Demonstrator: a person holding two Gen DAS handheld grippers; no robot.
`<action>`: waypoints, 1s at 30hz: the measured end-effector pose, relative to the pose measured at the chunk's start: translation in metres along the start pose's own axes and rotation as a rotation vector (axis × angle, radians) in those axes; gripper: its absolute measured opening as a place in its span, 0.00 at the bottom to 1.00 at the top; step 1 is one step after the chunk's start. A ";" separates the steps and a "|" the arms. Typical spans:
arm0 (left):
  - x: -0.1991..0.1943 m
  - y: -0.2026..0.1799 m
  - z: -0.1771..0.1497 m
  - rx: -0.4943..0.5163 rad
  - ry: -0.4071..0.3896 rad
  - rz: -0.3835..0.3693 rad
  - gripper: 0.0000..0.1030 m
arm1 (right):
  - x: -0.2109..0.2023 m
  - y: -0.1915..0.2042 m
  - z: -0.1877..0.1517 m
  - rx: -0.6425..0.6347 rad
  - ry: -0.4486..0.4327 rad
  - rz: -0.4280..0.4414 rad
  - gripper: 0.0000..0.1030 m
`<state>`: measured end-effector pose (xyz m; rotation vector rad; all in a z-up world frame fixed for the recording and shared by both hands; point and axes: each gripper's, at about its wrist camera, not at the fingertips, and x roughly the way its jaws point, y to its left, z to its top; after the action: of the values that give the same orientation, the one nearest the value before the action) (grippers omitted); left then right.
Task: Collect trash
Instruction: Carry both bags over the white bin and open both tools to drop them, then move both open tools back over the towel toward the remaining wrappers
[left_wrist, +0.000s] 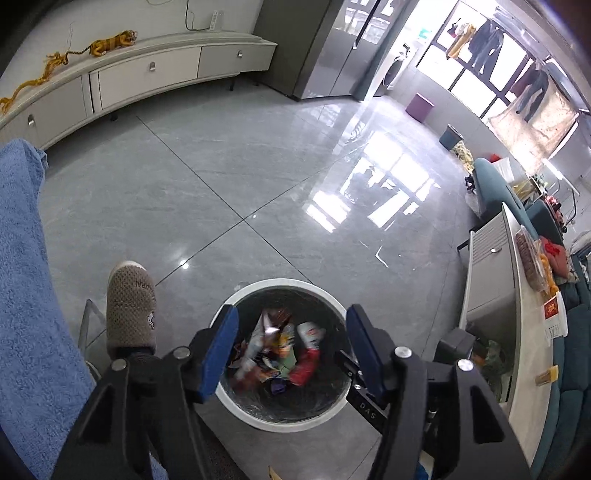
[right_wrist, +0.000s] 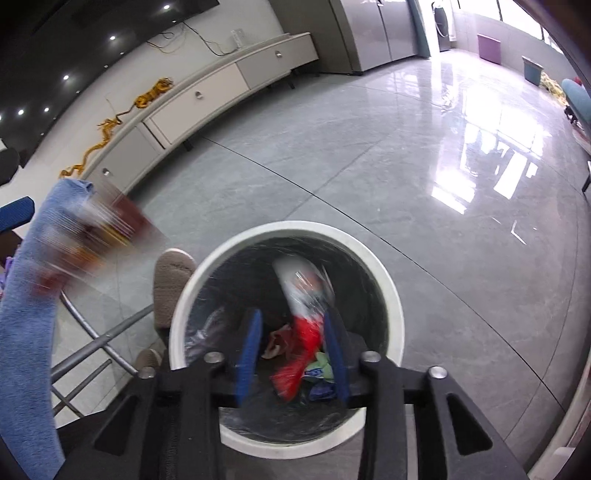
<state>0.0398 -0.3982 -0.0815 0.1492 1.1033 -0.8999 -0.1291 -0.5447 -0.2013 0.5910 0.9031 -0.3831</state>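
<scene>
Both units sit above the white-rimmed trash bin (left_wrist: 243, 402), which stands on the grey tile floor (left_wrist: 221, 192).

Left hand-held gripper (left_wrist: 291, 350): fingers spread wide, nothing between them. Directly below, inside the bin: crumpled snack wrappers (left_wrist: 275, 343), so the collected trash is already in the liner.

Right hand-held gripper (right_wrist: 293, 347): fingers parted, with a red-and-white wrapper (right_wrist: 304, 317) in the gap. Blur prevents telling whether the pads touch it or it lies loose in the bin below.

Risks (judgement):
- If that wrapper clings to a pad, it may lift back out when the unit rises.
- A slippered foot (left_wrist: 131, 306) stands just beside the rim; a nudge could shift the bin.

View differences: only the right wrist view shows a motion-smeared red packet (right_wrist: 92, 236) at left, near a blue towel (right_wrist: 26, 314); whether it is falling or held is unclear. Only the left wrist view shows the counter (left_wrist: 532, 332) with further packets on it.
</scene>
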 end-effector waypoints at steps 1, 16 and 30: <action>0.001 0.003 0.000 -0.007 0.004 0.001 0.57 | 0.000 -0.002 -0.001 0.005 0.003 -0.003 0.33; -0.107 0.049 -0.028 -0.049 -0.248 0.201 0.66 | -0.068 0.070 0.027 -0.132 -0.137 0.007 0.48; -0.247 0.137 -0.133 -0.155 -0.476 0.463 0.77 | -0.148 0.201 0.009 -0.325 -0.277 0.164 0.68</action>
<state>0.0041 -0.1036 0.0143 0.0523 0.6483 -0.3992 -0.0987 -0.3847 -0.0119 0.3000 0.6272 -0.1586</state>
